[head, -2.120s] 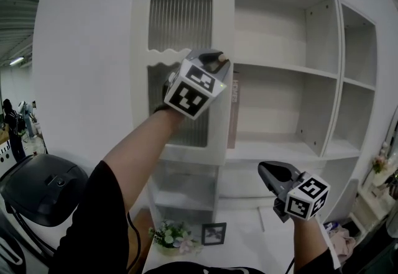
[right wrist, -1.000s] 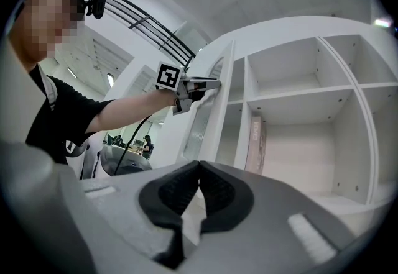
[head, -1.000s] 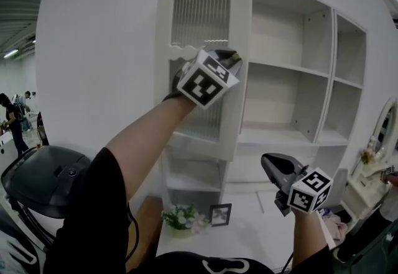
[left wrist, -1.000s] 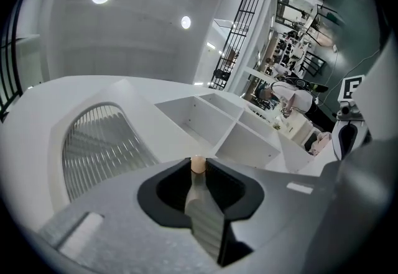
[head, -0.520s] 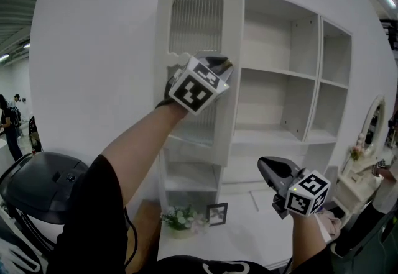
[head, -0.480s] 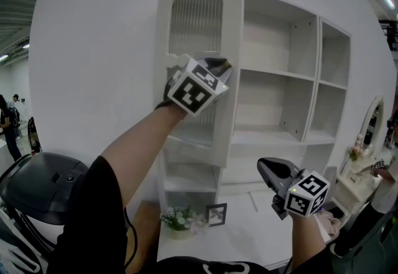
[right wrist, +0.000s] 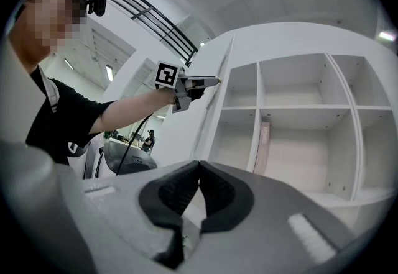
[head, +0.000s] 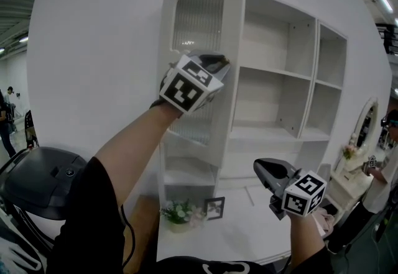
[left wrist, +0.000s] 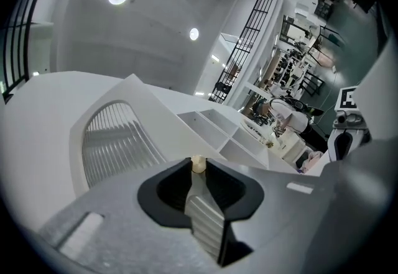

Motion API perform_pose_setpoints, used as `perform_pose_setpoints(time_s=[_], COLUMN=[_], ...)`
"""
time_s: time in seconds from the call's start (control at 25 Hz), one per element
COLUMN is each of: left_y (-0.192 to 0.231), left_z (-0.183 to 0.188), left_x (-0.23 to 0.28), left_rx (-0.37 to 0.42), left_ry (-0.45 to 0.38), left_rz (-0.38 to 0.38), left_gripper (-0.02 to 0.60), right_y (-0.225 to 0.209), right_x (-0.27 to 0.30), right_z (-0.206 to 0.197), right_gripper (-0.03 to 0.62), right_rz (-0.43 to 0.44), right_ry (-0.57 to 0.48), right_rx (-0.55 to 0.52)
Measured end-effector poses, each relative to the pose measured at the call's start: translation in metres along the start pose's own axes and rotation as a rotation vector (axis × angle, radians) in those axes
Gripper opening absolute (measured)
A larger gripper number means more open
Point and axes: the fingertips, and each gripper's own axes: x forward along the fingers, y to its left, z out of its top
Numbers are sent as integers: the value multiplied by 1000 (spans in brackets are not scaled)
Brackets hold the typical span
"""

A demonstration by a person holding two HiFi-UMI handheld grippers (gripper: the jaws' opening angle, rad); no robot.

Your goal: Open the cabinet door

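The white cabinet door (head: 199, 24) with its arched ribbed-glass pane stands swung out from the open shelves (head: 280, 80). My left gripper (head: 219, 63) is raised at the door's free edge, shut on the small pale knob (left wrist: 198, 164), which shows pinched between the pads in the left gripper view. The door (left wrist: 118, 142) stretches away to the left there. My right gripper (head: 260, 170) hangs low at the right, well away from the cabinet, jaws pressed together on nothing. In the right gripper view the left gripper (right wrist: 193, 85) shows at the door's edge (right wrist: 214, 105).
A flower arrangement (head: 180, 212) and a small picture frame (head: 214, 208) stand on the white desk (head: 249, 229) under the cabinet. A pale book (right wrist: 262, 145) leans inside the shelves. A dark rounded object (head: 43, 182) sits at lower left; a vanity mirror (head: 367, 123) stands at right.
The door has swung further out with my left gripper on its knob, uncovering more of the shelves. My right gripper has stayed low at the right, still shut.
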Motion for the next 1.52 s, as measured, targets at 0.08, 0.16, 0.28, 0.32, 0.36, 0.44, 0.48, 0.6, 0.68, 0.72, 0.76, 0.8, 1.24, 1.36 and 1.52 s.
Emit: perform_pose_setpoints(time_s=[0.08, 0.16, 0.28, 0.32, 0.36, 0.44, 0.48, 0.6, 0.68, 0.72, 0.76, 0.8, 1.24, 1.36, 1.52], left_y=[2, 4, 8, 9, 10, 14, 16, 24, 28, 31, 34, 38, 69, 79, 86], left_z=[1, 3, 7, 8, 9, 10, 11, 11, 12, 13, 13, 13, 0, -3, -9], left_x=[-8, -18, -36, -42, -48, -62, -70, -90, -102, -108, -114, -120, -172, -184, -194], left_rx=[-20, -35, -58, -77, -101, -136, -145, -167, -182, -198, -221, -246, -366, -399, -423], left_ry=[-6, -16, -34, -45, -60, -89, -98, -104, -104, -110, -119, -130, -135, -143, -136], left_rz=[-12, -24, -33, -39, -47, -54, -52, -33, -30, -36, -47, -58, -54, -40, -11], left_gripper=[75, 75, 77, 77, 77, 77, 78, 81, 81, 81, 81, 81, 89, 91, 92], right_y=[8, 16, 31, 36, 42, 53, 58, 73, 85, 91, 98, 104, 149, 156, 160], right_x=[2, 4, 5, 5, 5, 5, 6, 11, 14, 15, 17, 19, 22, 24, 21], right_z=[-2, -4, -4, -4, -5, -10, -13, -22, -24, -24, -23, -22, -19, -15, -11], right_gripper=[2, 2, 2, 2, 2, 2, 3, 3, 2, 2, 2, 2, 2, 2, 2], right_rz=[6, 11, 15, 17, 18, 22, 25, 39, 52, 58, 62, 67, 117, 134, 162], right_ry=[8, 18, 29, 31, 32, 41, 49, 72, 76, 74, 70, 63, 53, 43, 32], right_rx=[7, 14, 16, 17, 18, 25, 30, 46, 55, 59, 61, 62, 67, 63, 63])
